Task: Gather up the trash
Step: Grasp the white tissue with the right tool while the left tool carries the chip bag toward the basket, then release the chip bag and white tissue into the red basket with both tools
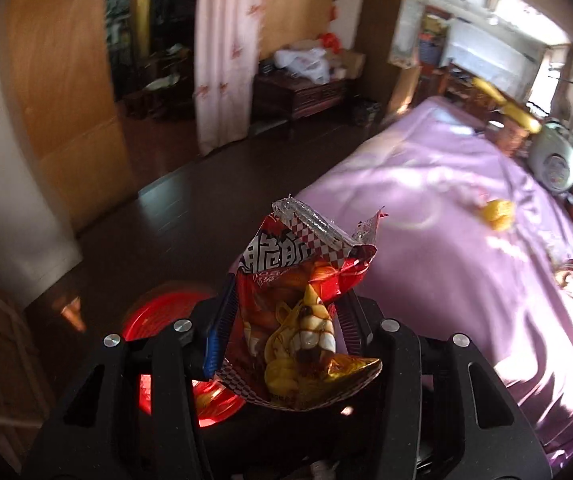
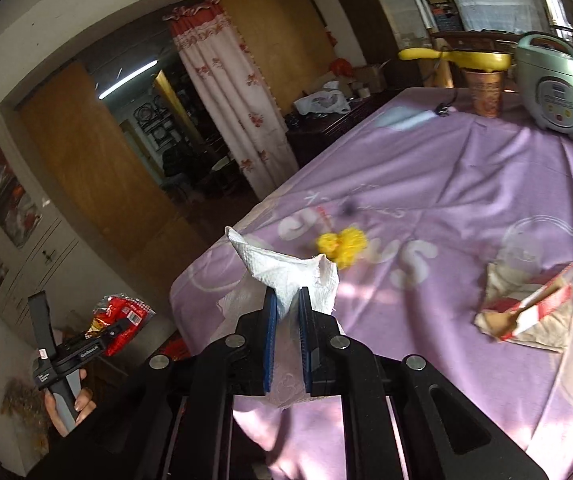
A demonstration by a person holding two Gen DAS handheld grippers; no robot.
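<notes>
1. My right gripper (image 2: 287, 300) pinches a white paper napkin (image 2: 290, 270), jaws nearly closed, just above the table's near-left corner.
2. My left gripper (image 1: 282, 320) clamps a red snack bag (image 1: 302, 320), jaws partly apart, above a red bin (image 1: 158, 316) on the floor.
3. On the purple tablecloth (image 2: 466, 184): a yellow wad (image 2: 342, 246) mid-table, a paper food tray (image 2: 526, 312) toward its right edge.
</notes>
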